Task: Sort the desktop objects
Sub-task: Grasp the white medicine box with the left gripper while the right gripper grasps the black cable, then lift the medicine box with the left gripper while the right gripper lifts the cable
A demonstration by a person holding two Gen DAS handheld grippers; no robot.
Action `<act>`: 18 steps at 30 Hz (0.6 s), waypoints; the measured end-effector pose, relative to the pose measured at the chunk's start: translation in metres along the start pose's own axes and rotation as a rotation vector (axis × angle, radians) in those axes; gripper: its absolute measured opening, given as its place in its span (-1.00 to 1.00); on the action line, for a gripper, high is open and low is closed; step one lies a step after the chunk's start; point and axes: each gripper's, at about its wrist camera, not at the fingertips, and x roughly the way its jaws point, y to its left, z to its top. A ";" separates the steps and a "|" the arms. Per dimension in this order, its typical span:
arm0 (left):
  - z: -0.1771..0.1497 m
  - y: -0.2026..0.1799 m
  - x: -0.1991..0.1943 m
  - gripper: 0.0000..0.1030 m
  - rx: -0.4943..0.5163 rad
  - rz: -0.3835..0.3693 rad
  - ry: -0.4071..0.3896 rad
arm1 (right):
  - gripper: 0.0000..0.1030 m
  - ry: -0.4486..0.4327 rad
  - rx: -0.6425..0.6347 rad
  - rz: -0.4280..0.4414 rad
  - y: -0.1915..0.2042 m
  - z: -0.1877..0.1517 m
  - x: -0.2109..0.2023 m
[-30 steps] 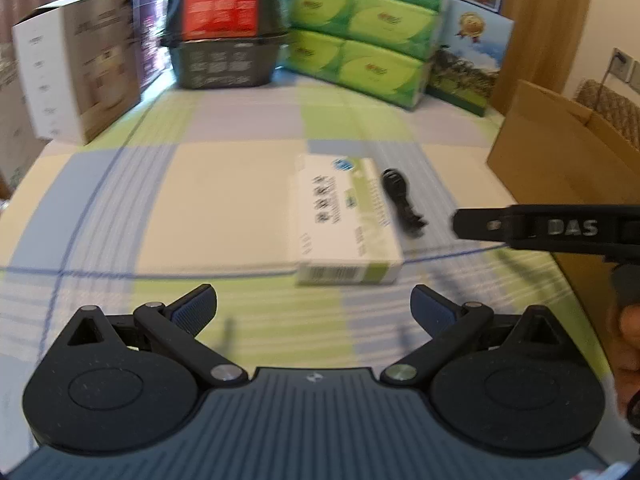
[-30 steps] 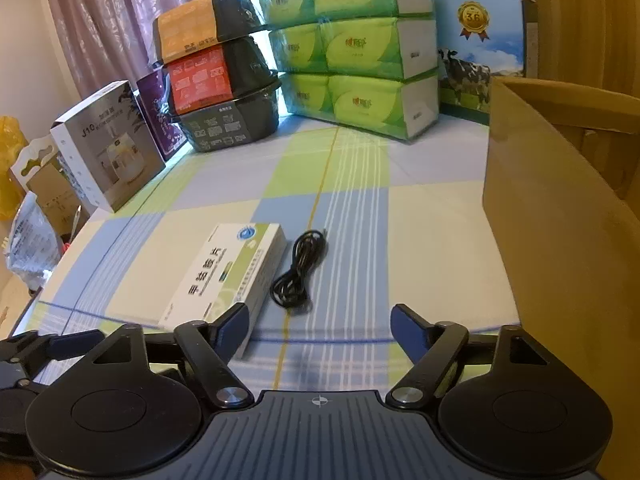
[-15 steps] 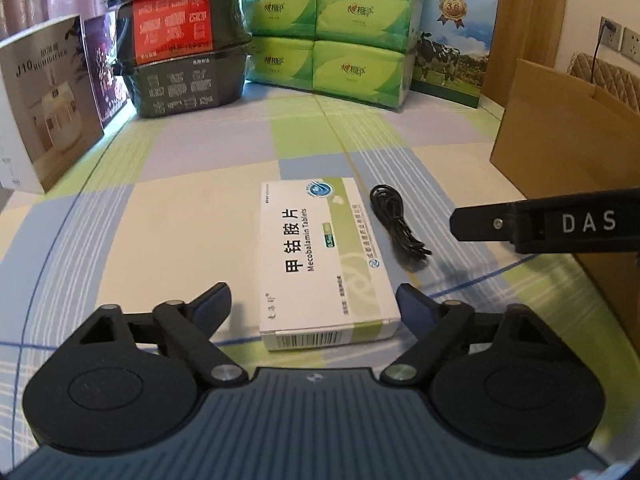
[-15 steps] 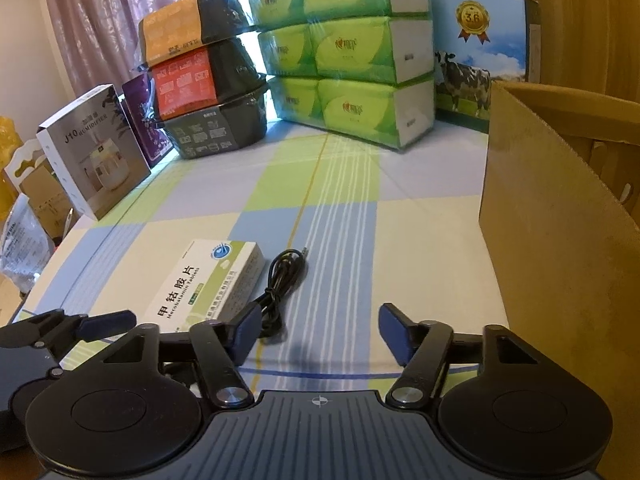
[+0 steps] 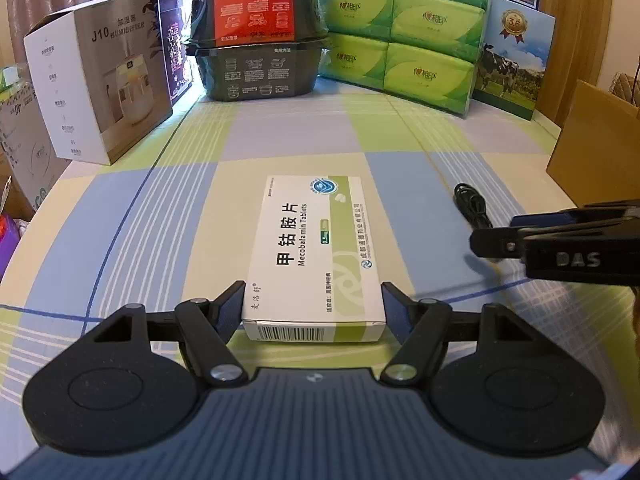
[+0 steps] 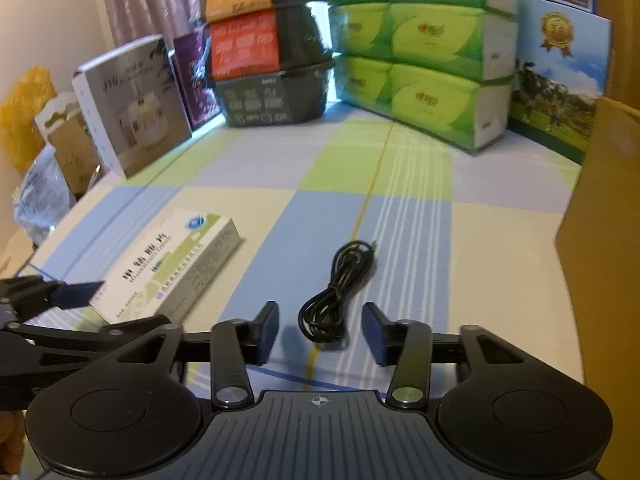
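- Left gripper (image 5: pixel 313 300): jaws spread, flanking the near end of the medicine box (image 5: pixel 316 252); contact cannot be confirmed.
- Right gripper (image 6: pixel 320 330): jaws spread, flanking the coiled black cable (image 6: pixel 338 292) near the table's (image 6: pixel 400 200) front edge.

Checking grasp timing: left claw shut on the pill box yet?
Seemingly not. The left claw is open, its fingertips flanking the near end of the pill box, which lies flat on the table.
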 end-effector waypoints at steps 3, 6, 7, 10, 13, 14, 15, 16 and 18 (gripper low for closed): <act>-0.002 0.002 0.001 0.35 -0.008 -0.016 -0.012 | -0.42 -0.009 -0.048 -0.024 0.006 -0.003 0.008; -0.001 0.001 0.002 0.45 -0.002 -0.017 -0.028 | -0.54 -0.023 -0.083 -0.043 0.010 -0.005 0.012; 0.000 0.000 0.003 0.45 -0.003 -0.018 -0.030 | -0.55 -0.027 -0.103 -0.055 0.012 -0.006 0.013; 0.001 -0.001 0.007 0.46 -0.005 -0.012 -0.026 | -0.82 -0.031 -0.124 -0.070 0.014 -0.008 0.013; 0.000 0.001 0.010 0.46 -0.006 -0.002 -0.023 | -0.82 -0.025 -0.118 -0.076 0.015 -0.008 0.011; 0.000 0.001 0.010 0.45 -0.004 0.005 -0.021 | -0.82 -0.023 -0.117 -0.076 0.015 -0.008 0.011; 0.000 0.002 0.011 0.44 -0.002 0.005 -0.023 | -0.82 -0.021 -0.114 -0.076 0.015 -0.009 0.009; -0.001 0.001 0.010 0.42 0.002 0.005 -0.022 | -0.83 -0.020 -0.113 -0.077 0.015 -0.009 0.008; 0.000 0.000 0.009 0.31 0.011 0.008 -0.017 | -0.83 -0.016 -0.111 -0.076 0.015 -0.010 0.005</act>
